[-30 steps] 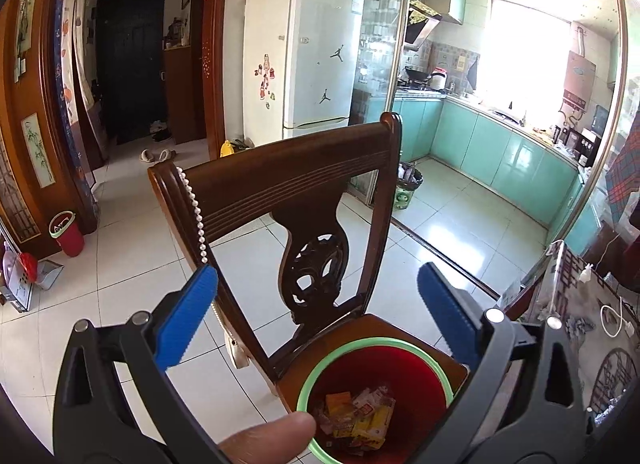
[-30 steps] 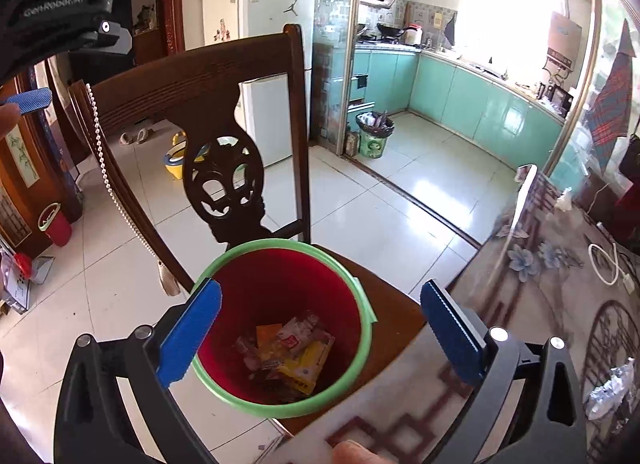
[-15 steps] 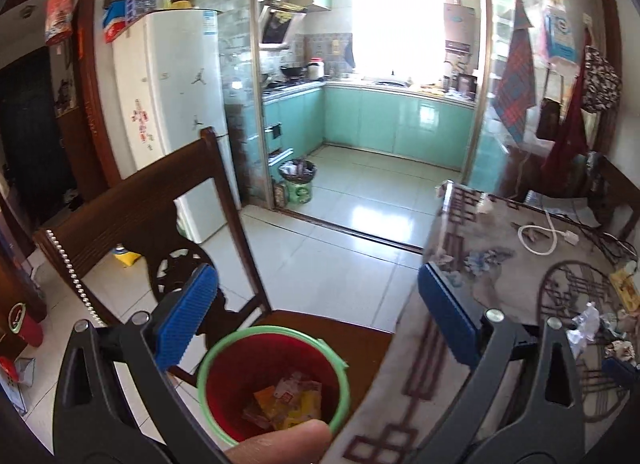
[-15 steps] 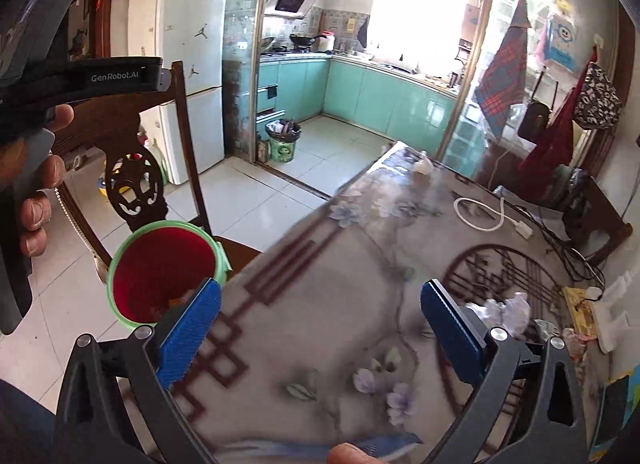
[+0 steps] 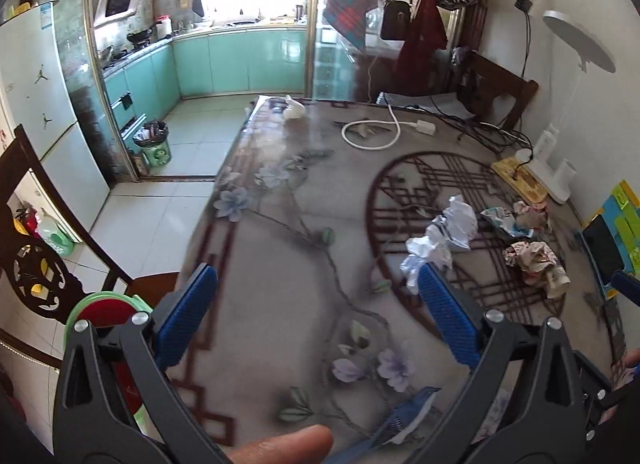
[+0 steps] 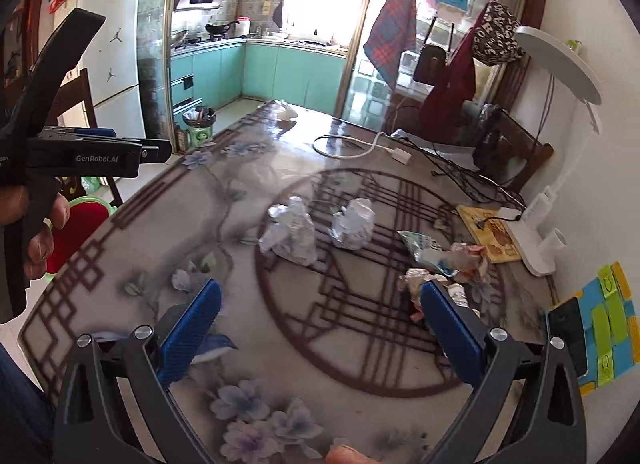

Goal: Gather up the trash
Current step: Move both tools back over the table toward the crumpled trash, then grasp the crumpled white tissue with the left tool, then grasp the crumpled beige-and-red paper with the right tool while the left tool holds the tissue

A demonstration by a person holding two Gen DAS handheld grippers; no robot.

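Observation:
Two crumpled white paper balls lie in the middle of the patterned table, with snack wrappers to their right. From the left wrist the same white paper and wrappers lie right of centre. The red bin with a green rim stands on a wooden chair at the table's left edge. My left gripper is open and empty above the table. Nearer the trash, my right gripper is open too, with nothing between its fingers.
A white desk lamp, a yellow book, a phone and coloured cards sit along the table's right side. A white charger cable lies at the far end. A dark chair stands behind the table. Beyond is a teal kitchen.
Both grippers have swung right, away from the red bin on the chair, and now face the table with the trash. Both stayed open and empty.

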